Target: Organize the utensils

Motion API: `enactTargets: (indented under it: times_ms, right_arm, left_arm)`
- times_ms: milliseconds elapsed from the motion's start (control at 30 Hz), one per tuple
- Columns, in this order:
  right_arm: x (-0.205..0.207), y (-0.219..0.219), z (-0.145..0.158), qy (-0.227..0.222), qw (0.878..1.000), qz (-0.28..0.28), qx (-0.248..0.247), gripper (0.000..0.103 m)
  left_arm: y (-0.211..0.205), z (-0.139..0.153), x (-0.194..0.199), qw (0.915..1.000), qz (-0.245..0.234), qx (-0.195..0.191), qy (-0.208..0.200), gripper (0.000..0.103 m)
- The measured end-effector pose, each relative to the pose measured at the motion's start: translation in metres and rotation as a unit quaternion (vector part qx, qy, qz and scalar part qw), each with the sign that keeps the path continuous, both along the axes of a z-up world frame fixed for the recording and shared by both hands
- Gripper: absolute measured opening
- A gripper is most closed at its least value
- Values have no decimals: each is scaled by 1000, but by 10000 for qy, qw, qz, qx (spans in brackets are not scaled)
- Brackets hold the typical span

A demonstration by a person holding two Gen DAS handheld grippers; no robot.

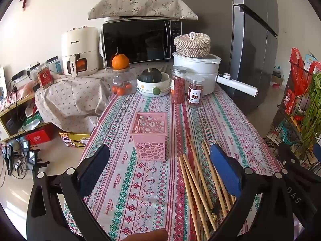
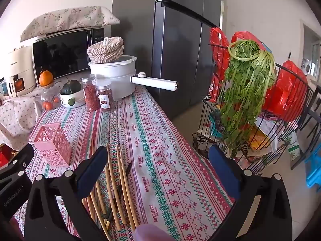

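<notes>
We held both claws above a desk [image 1: 156, 190] covered with a striped, cross-stitch patterned cloth marked "HANDMADE". The left claw [image 1: 159, 156] was spread wide and pinched nothing; the right claw [image 2: 158, 158] was likewise spread and empty. A loose bundle of wooden chopsticks [image 1: 192, 184] lay flat on the cloth near the desk's front edge, with at least one dark chopstick [image 2: 125, 172] among them. Just beside them, toward the left, stood a pink perforated utensil holder [image 1: 149, 136], upright and apart from the sticks.

At the far end of the desk we saw two jars of red dried fruit [image 1: 178, 84], a dark green squash [image 1: 149, 75] sitting in a white bowl, a glass jar [image 1: 120, 80] with an orange on its lid, and a white electric pot [image 1: 195, 70] carrying a woven lidded basket [image 1: 192, 43]. Behind these stood a microwave [image 1: 138, 40] under a floral cloth and a cream air fryer [image 1: 79, 50]. A tall grey refrigerator [image 2: 170, 40] rose to the right, and a black wire rack [image 2: 280, 130] on the tiled floor held leafy greens [image 2: 244, 84] and red plastic bags.
</notes>
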State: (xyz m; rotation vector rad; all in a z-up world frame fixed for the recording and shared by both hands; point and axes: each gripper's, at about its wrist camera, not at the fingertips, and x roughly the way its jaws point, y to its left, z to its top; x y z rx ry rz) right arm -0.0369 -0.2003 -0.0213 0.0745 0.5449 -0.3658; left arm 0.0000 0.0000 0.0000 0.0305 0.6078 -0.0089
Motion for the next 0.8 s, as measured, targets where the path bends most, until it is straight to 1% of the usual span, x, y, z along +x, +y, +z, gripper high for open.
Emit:
enactTargets:
  times_ms: [800]
  right_arm:
    - [2, -1, -3, 59, 10000, 9, 21, 98]
  left_arm:
    - [0, 0, 0, 10000, 8, -45, 36, 96]
